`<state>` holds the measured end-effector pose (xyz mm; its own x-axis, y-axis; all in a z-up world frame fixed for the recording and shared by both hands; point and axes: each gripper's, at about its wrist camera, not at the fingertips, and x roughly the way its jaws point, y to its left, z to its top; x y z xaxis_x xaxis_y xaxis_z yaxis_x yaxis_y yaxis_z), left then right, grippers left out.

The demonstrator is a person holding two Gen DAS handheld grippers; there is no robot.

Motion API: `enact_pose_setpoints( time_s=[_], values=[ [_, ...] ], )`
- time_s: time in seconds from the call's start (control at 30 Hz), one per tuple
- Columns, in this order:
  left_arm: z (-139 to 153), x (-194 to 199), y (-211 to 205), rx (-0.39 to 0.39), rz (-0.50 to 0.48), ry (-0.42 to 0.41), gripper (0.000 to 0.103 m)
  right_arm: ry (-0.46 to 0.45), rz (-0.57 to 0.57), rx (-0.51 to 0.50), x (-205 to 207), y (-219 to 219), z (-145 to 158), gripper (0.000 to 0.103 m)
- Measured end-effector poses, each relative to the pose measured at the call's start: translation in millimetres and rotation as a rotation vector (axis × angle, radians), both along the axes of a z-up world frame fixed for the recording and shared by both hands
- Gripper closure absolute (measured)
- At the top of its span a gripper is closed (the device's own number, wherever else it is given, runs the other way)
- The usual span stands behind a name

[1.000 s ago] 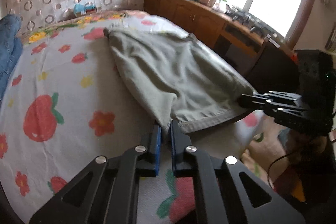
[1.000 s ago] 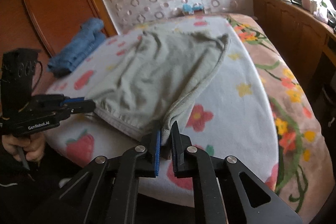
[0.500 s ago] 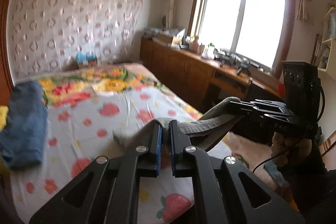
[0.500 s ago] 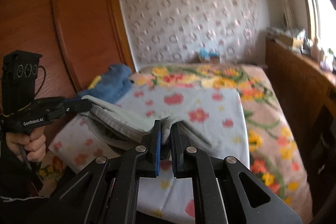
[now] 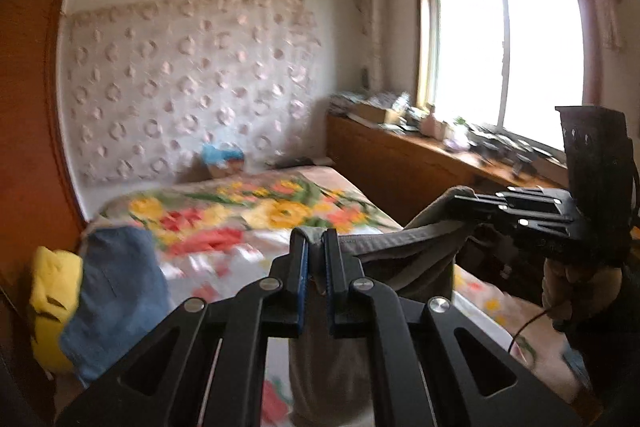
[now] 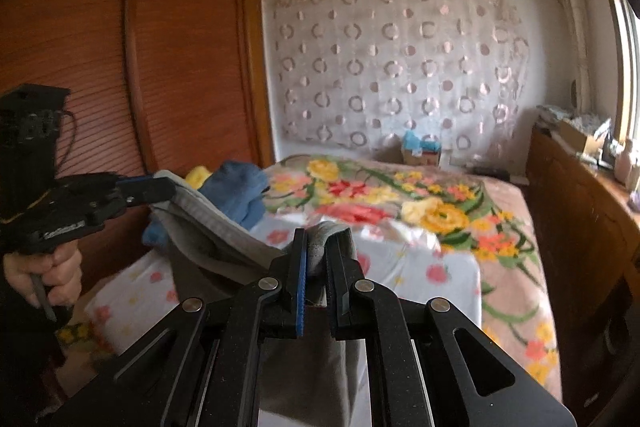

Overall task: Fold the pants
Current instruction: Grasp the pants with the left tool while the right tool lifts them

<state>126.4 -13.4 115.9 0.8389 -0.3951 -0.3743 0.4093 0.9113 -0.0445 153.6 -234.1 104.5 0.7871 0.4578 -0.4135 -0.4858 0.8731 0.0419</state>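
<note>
Lifted off the bed (image 5: 240, 227), the pants (image 5: 400, 251) hang between both tongs (left (image 5: 316, 247), right (image 6: 316, 251), at three o'clock), each clamped on the waistband, ready for folding.

Bright window (image 5: 504, 63) right, wooden wardrobe (image 6: 132, 67) left, floral bed (image 6: 404, 211), circle-patterned curtain (image 6: 396, 67) on far wall.

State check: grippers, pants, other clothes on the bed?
Left gripper: shut on pants.
Right gripper: shut on pants.
Pants: grey, strung between both grippers, rest hanging down.
Blue garment: lying bunched on bed.
Yellow garment: bunched beside the blue one.
</note>
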Motion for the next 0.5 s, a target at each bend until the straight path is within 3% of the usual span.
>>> enact_pose_setpoints(
  time_s=[0.17, 0.3, 0.5],
  values=[
    [11.0, 13.1, 5.5, 0.023, 0.019, -0.033, 0.1, -0.004, -0.035, -0.021, 27.7, 14.1, 10.8, 0.098],
    [-27.6, 7.5, 16.9, 0.045, 0.02, 0.048, 0.1, 0.07, -0.003, -0.042, 26.2, 23.1, -21.3, 0.098],
    [-97.7, -22.2, 24.1, 0.062, 0.02, 0.21, 0.099, 0.217, 0.044, -0.065, 4.4, 33.2, -94.7, 0.098]
  ],
)
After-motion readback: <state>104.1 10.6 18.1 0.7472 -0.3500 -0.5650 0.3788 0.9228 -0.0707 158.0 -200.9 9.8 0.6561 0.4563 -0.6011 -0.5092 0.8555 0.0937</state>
